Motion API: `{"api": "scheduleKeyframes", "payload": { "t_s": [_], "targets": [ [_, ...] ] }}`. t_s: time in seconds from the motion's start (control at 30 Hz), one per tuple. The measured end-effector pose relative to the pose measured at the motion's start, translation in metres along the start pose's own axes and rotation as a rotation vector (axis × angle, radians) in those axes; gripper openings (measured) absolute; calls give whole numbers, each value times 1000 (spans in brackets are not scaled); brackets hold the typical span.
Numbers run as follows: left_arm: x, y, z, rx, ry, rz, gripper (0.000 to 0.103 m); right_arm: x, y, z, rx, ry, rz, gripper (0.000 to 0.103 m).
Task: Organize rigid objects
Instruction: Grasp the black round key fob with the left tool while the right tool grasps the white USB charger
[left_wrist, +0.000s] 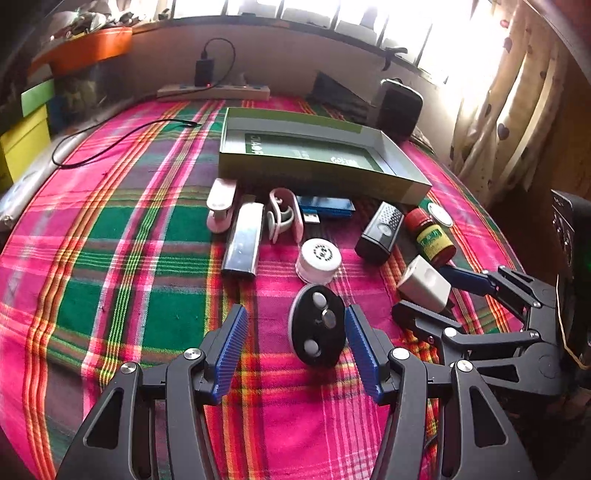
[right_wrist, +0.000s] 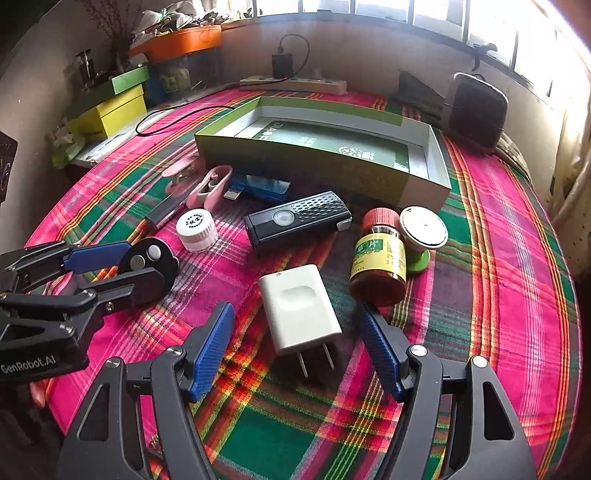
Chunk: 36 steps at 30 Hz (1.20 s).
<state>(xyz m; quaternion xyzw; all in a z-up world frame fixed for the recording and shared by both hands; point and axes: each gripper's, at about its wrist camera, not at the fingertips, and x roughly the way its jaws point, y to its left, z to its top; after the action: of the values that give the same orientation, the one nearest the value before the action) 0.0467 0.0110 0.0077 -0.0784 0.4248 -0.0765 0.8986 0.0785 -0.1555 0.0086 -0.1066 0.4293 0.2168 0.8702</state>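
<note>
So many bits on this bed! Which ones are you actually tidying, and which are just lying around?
Part of the job:
- green box
- white charger
- black oval disc
- black remote
- pill bottle
- white jar
- blue USB stick
- left gripper, open
- right gripper, open

Just lying about:
- power strip
- black speaker
- yellow boxes

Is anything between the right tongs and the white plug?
Nothing visible. The right tongs are open with the white plug lying flat between their tips, only bare plaid cloth around it.
</note>
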Motion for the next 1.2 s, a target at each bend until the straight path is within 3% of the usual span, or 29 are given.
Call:
{"api": "scheduleKeyframes", "payload": {
  "t_s": [0.1,0.23,0.43,0.67,1.2],
  "targets": [
    [0,-1,-1,12,-3,7,52,1,0,1,-1,0,-1,70],
    [0,1,1,10,-1,4,40,1,0,1,1,-1,1,69],
    [0,-4,-1,26,4,-21,28,-1,0,1,5,-9,0,58],
    [0,-7,-1,33,1,-19,27,-3,-4,0,18,-17,-13,36],
    [-2,-3,8,29,0,-21,25,-8,-8,0,36,-26,-17,35]
  ]
}}
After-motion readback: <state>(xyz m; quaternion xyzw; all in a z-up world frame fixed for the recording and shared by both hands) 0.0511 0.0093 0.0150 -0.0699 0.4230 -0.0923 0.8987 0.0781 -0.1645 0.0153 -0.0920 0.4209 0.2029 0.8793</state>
